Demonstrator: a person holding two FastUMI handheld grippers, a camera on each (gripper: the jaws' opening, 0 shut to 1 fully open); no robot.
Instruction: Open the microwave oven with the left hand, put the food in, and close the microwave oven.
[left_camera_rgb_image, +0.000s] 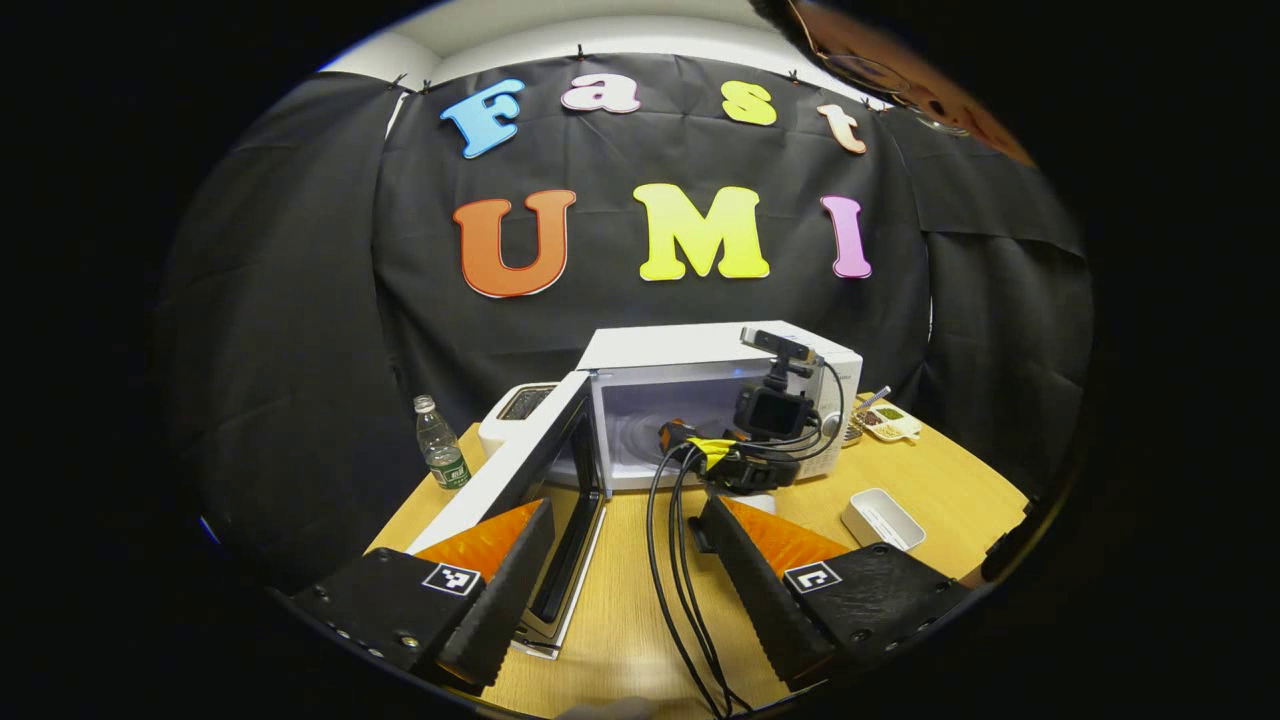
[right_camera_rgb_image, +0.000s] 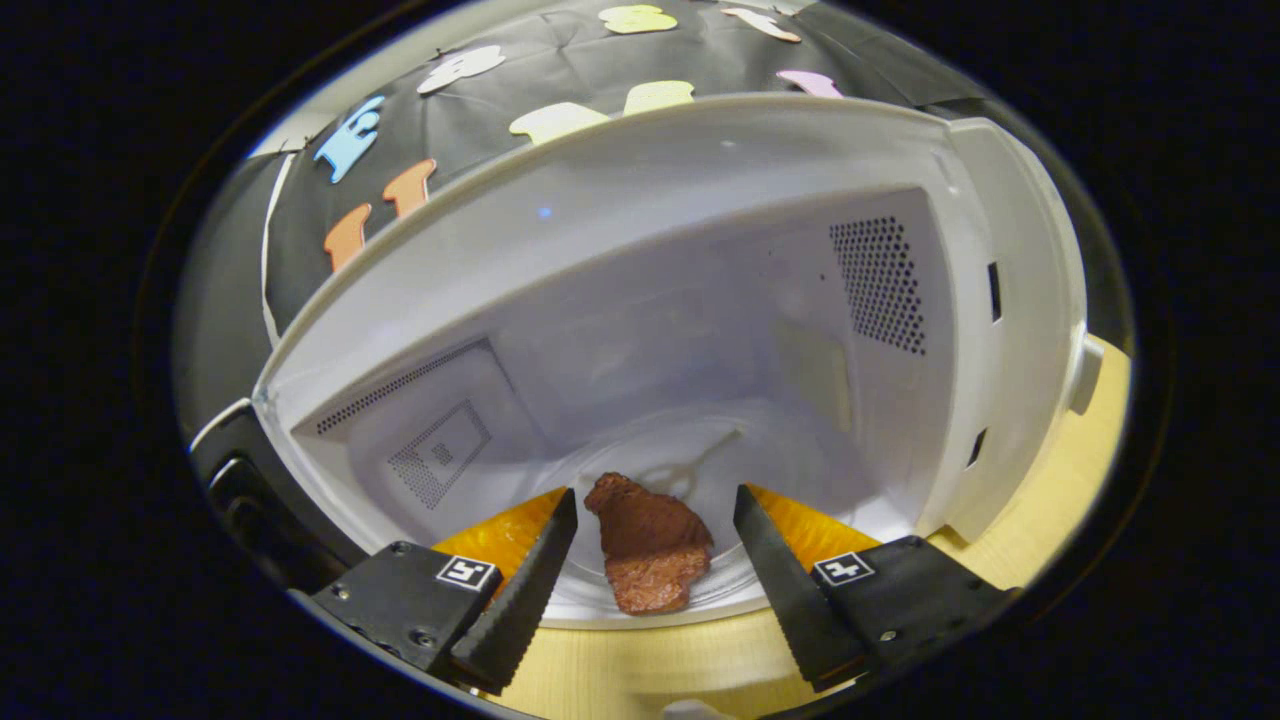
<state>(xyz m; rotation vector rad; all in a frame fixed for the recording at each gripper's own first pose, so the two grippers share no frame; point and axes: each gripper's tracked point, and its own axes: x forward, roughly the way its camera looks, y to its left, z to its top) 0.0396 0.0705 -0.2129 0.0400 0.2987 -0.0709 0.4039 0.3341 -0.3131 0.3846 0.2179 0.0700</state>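
The microwave oven (left_camera_rgb_image: 700, 400) is standing on the wooden surface (left_camera_rgb_image: 620, 600) with its door (left_camera_rgb_image: 520, 480) swung wide to the left. The right tongs (right_camera_rgb_image: 655, 560) are reaching into the cavity, spread apart, with the brown food (right_camera_rgb_image: 648, 545) lying loose between them on the turntable (right_camera_rgb_image: 800, 480). The left tongs (left_camera_rgb_image: 625, 570) are hovering near the door, spread and holding nothing.

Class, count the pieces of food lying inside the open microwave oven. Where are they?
1: a brown piece of food lies on the microwave oven's turntable near the front, between the right gripper's open jaws. Others may be hidden.
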